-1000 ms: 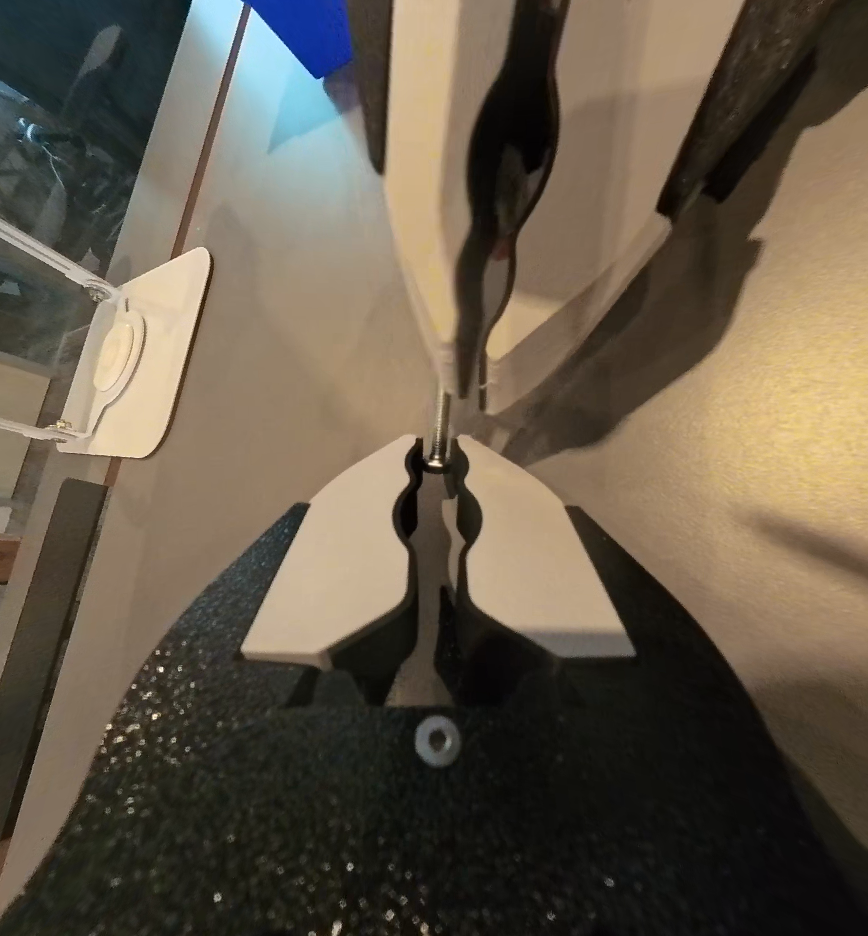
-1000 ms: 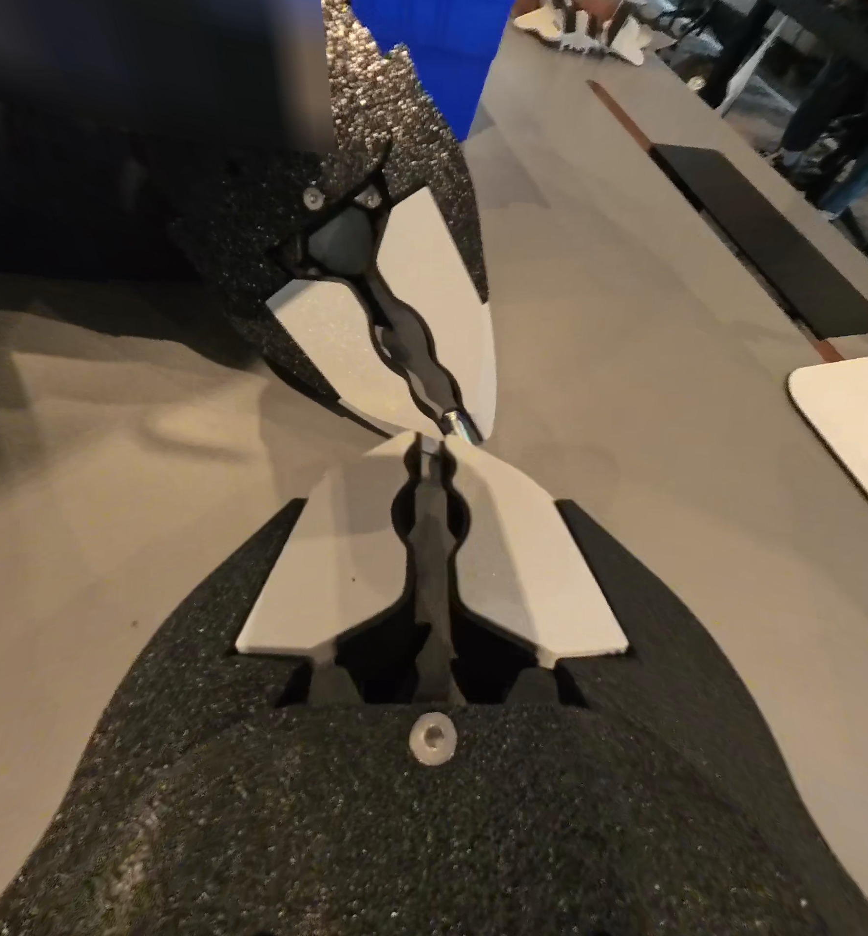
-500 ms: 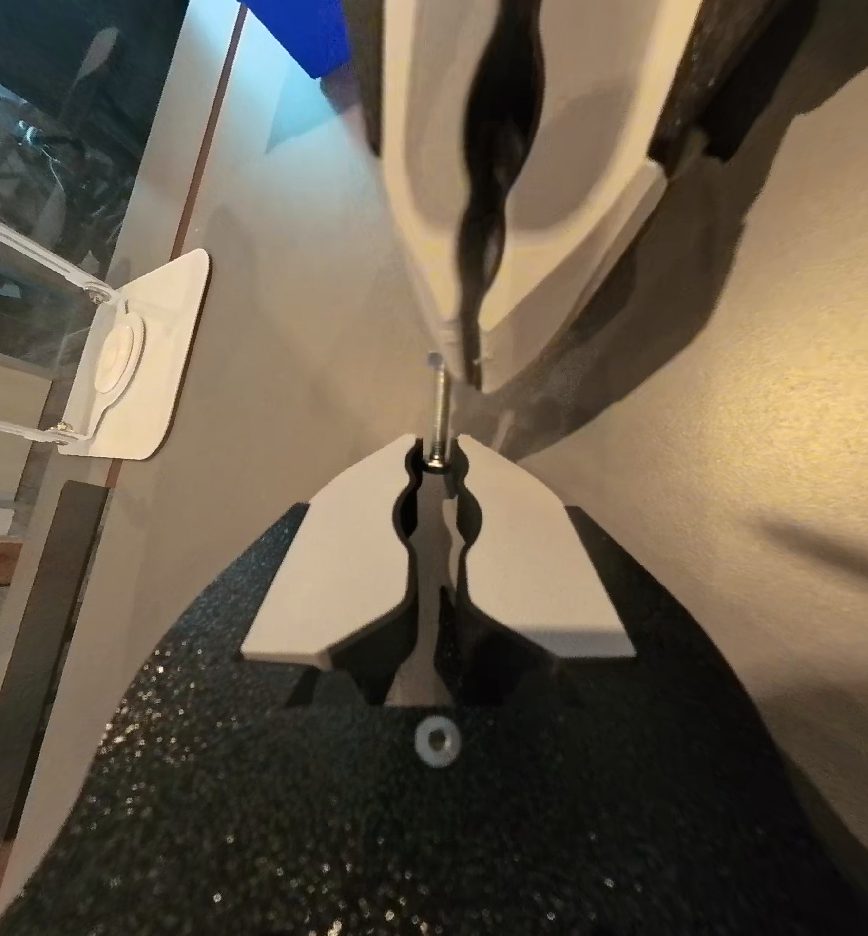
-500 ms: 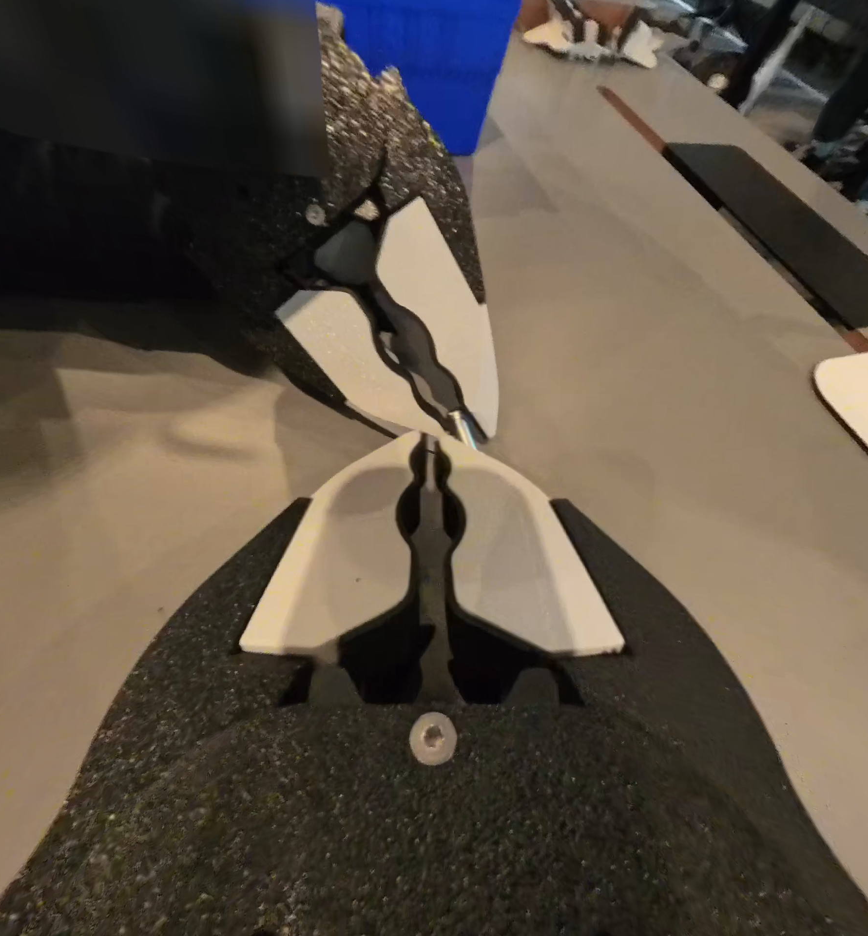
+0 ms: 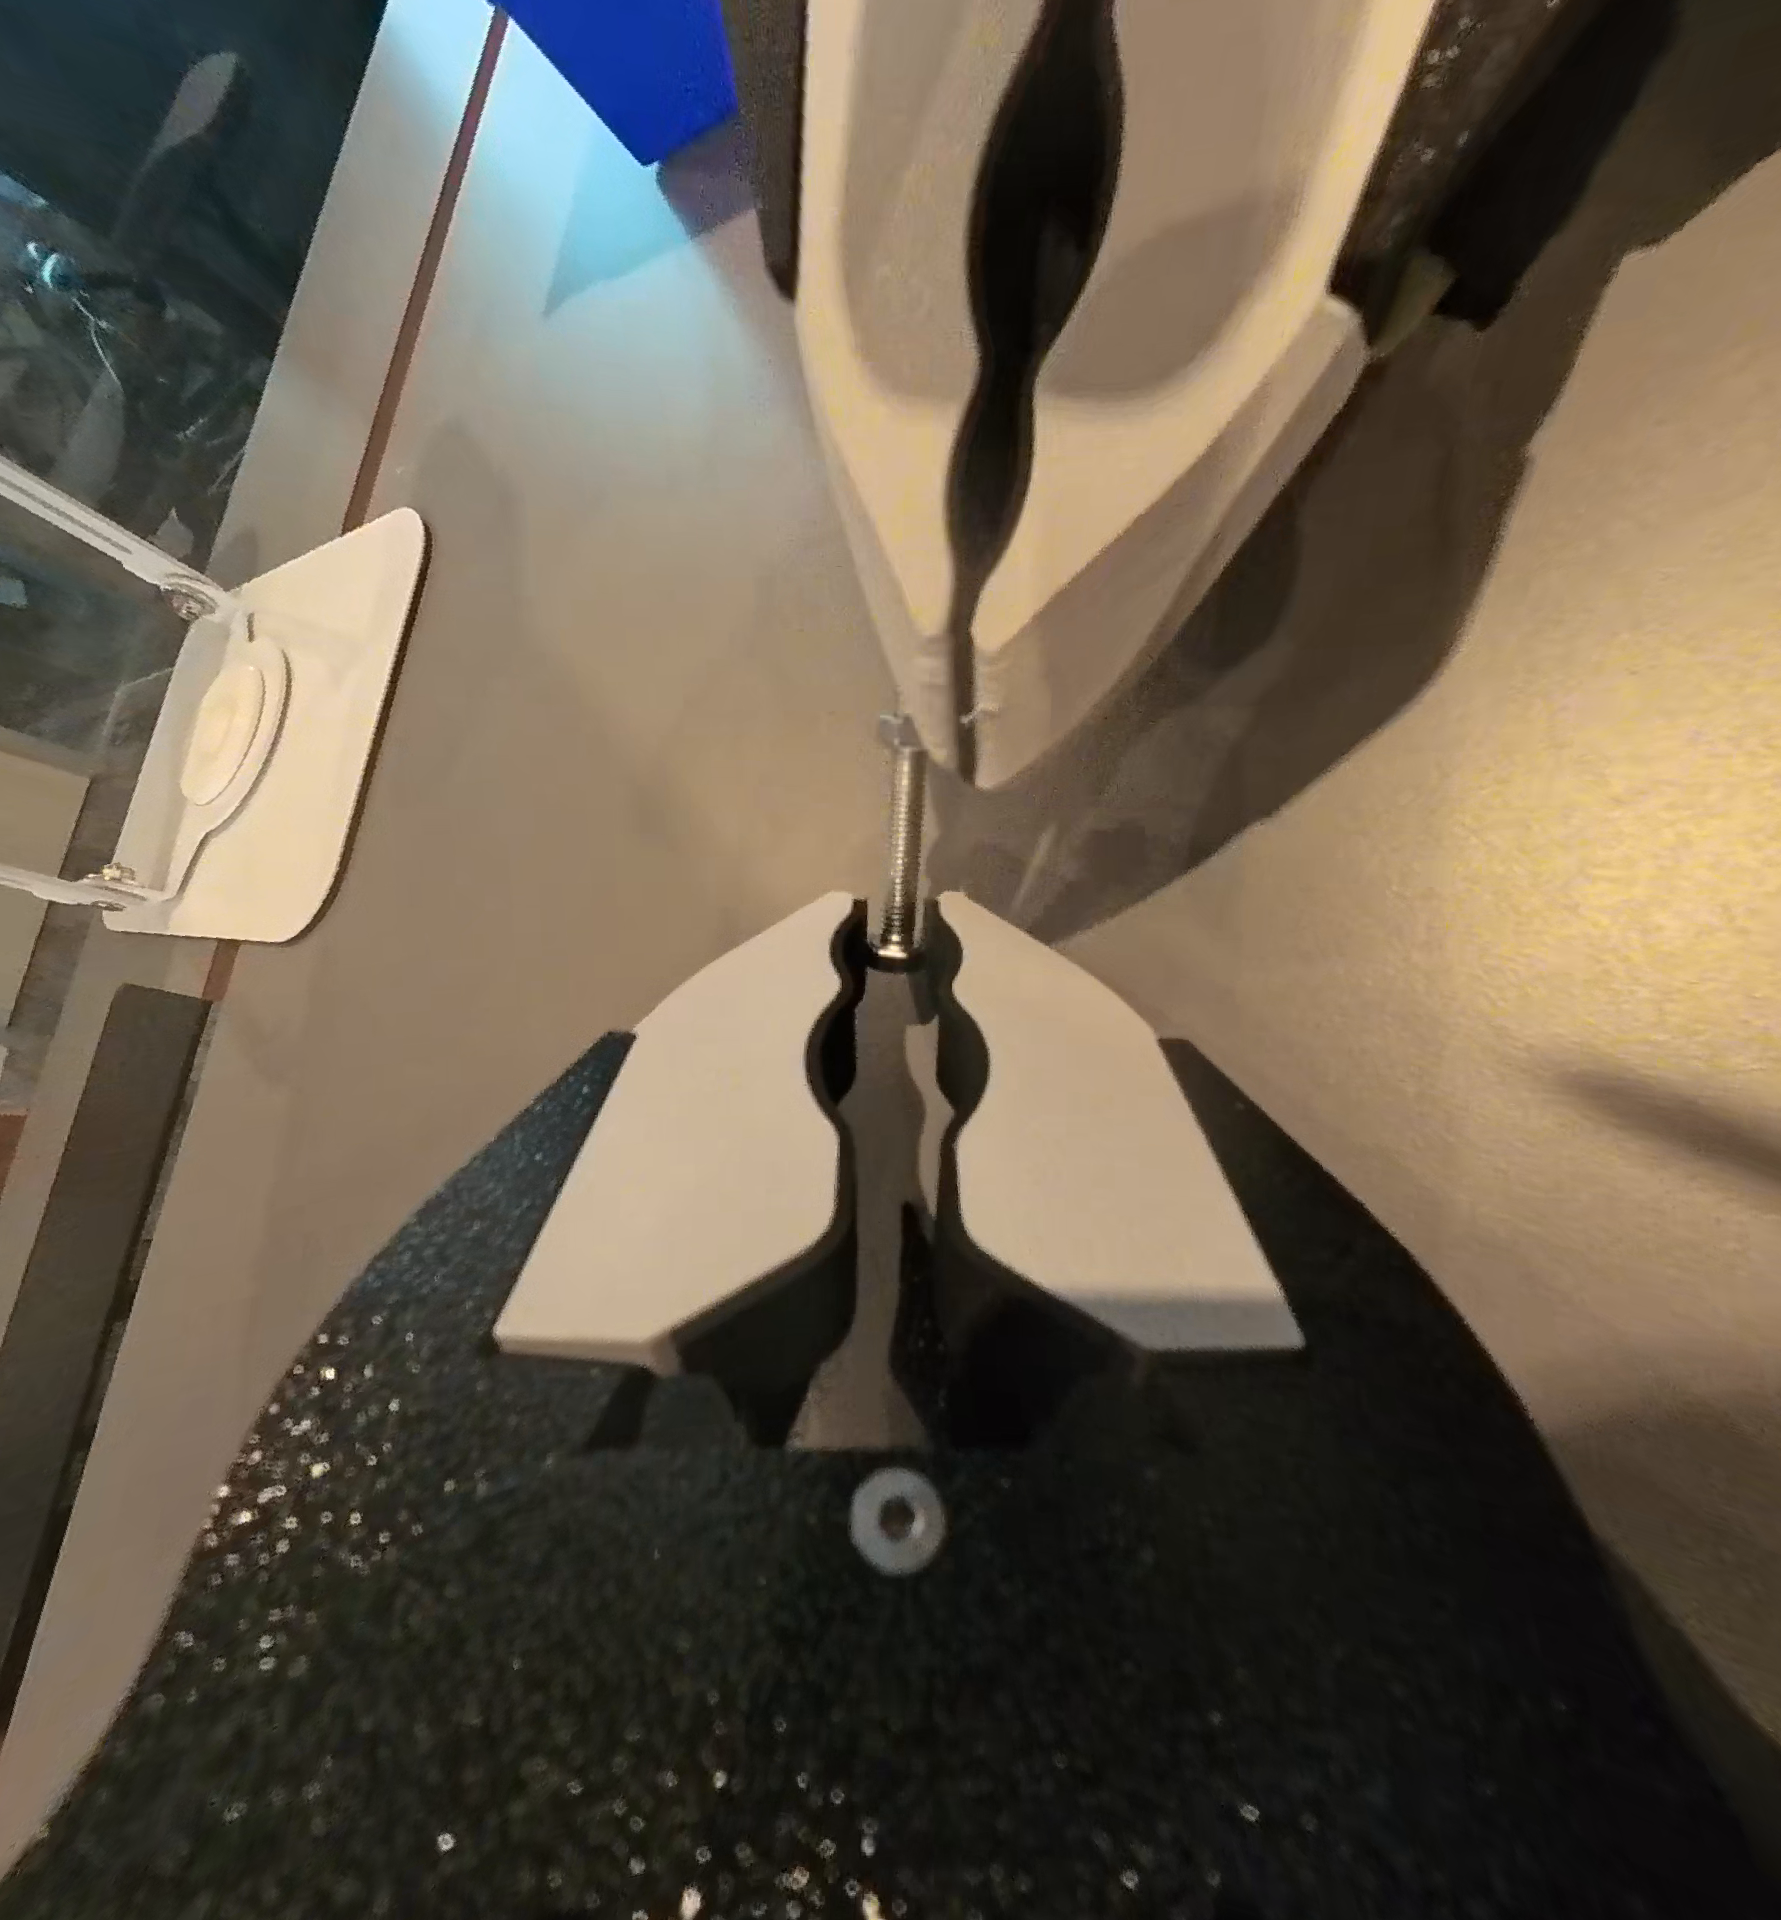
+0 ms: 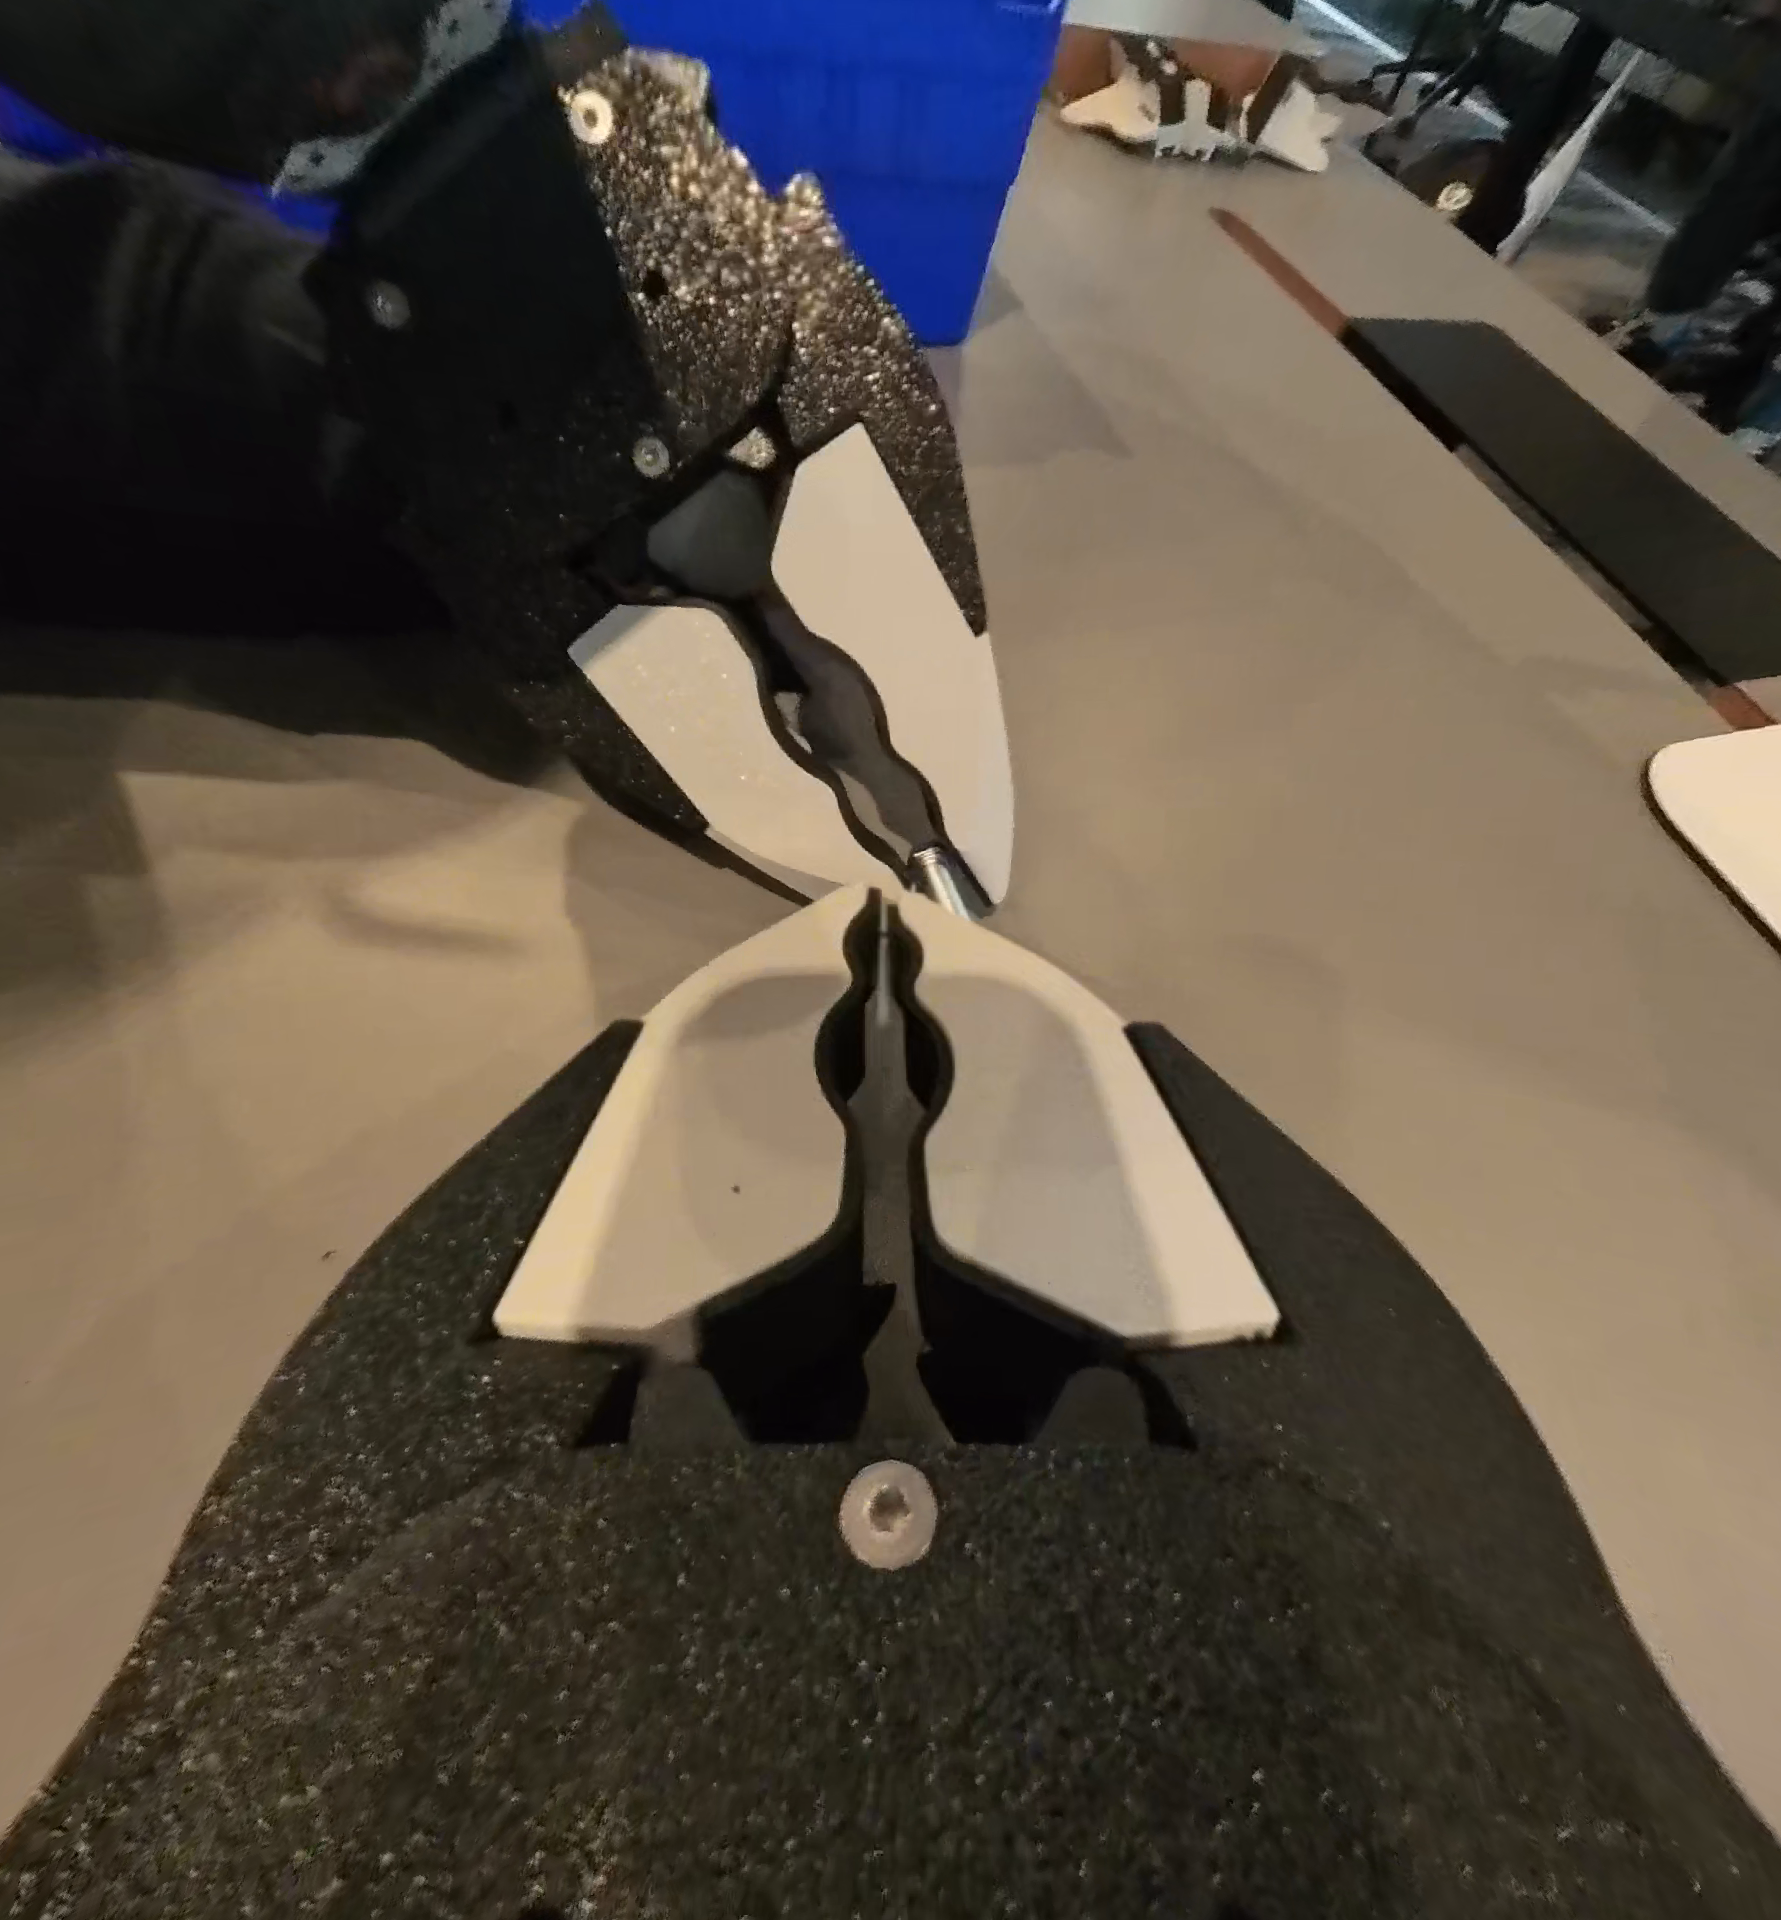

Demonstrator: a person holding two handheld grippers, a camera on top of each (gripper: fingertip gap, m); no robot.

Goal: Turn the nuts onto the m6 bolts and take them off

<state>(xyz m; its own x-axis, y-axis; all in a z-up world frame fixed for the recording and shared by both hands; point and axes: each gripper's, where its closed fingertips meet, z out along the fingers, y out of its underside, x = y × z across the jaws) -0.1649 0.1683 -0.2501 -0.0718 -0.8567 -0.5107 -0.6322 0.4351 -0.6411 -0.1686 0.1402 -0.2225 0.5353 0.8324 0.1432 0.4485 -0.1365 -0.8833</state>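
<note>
Left wrist view shows the grey table (image 5: pixel 595 582) as the largest thing, with a white plate (image 5: pixel 283 727) at its left edge and a blue bin (image 5: pixel 647 73) at the far edge. Above the table, well away from its edges, we hold the left gripper (image 5: pixel 896 914) with its fingers pressed on the head end of the m6 bolt (image 5: pixel 901 831), so the threaded shaft points forward, away from us. The right gripper (image 5: pixel 953 727) comes from the opposite side; its fingers are pressed together near the free end of the bolt, and a small nut (image 5: pixel 894 730) shows at this end, just beside its tips. We cannot tell if the right fingers really pinch the nut or only touch it. We judge that the nut sits only on the first threads, or is almost off, because nearly all the thread is bare. Which direction of turning is in hand we cannot say from these views.
</note>
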